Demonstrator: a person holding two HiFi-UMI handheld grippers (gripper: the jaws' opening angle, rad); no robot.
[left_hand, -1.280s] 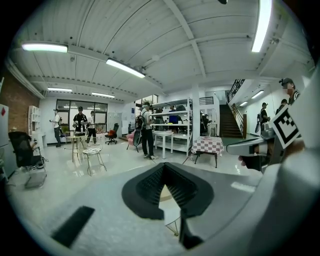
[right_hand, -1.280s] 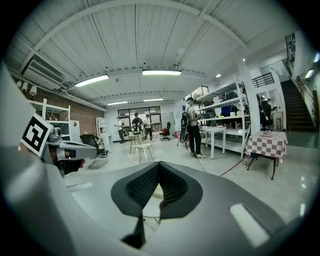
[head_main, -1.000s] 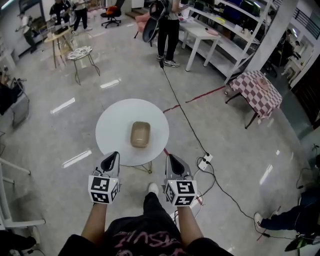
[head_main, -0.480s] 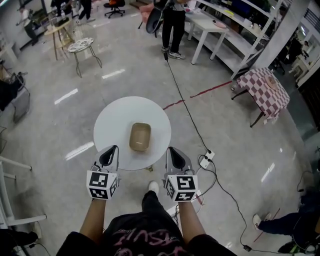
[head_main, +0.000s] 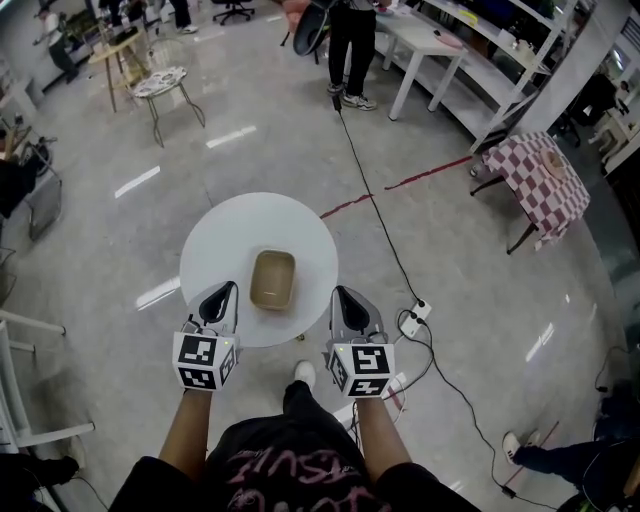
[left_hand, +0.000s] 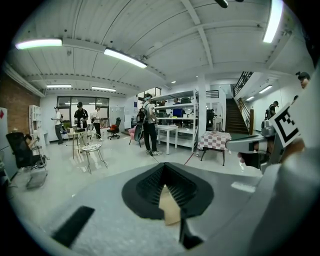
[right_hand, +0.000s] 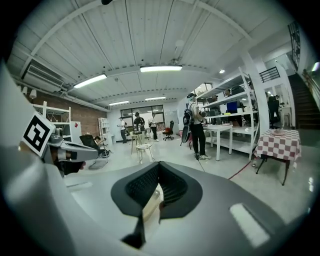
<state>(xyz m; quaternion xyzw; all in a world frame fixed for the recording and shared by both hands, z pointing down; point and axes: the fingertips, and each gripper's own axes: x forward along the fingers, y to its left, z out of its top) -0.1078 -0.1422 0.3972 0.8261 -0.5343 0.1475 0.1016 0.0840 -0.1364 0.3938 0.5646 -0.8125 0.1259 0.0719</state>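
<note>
Tray (head_main: 272, 279) is seen untouched at the centre of the table (head_main: 220, 235). Left gripper (head_main: 221, 293) and right gripper (head_main: 344, 296) are held at the near rim, jaws pressed together, nothing pinched. No grasp made yet; all handling is judged left.

This is a large open workshop-lab hall. It has a polished grey concrete floor (head_main: 100, 250) and a white ribbed ceiling with fluorescent tube lights (left_hand: 125, 57). The left gripper view shows a brick wall (left_hand: 14, 100) at 9 o'clock and a staircase (left_hand: 245, 112) at 3 o'clock. In the head view, white metal shelving (head_main: 490, 60) stands at 1 o'clock and a power strip (head_main: 411, 320) with its cable lies at 4 o'clock.
</note>
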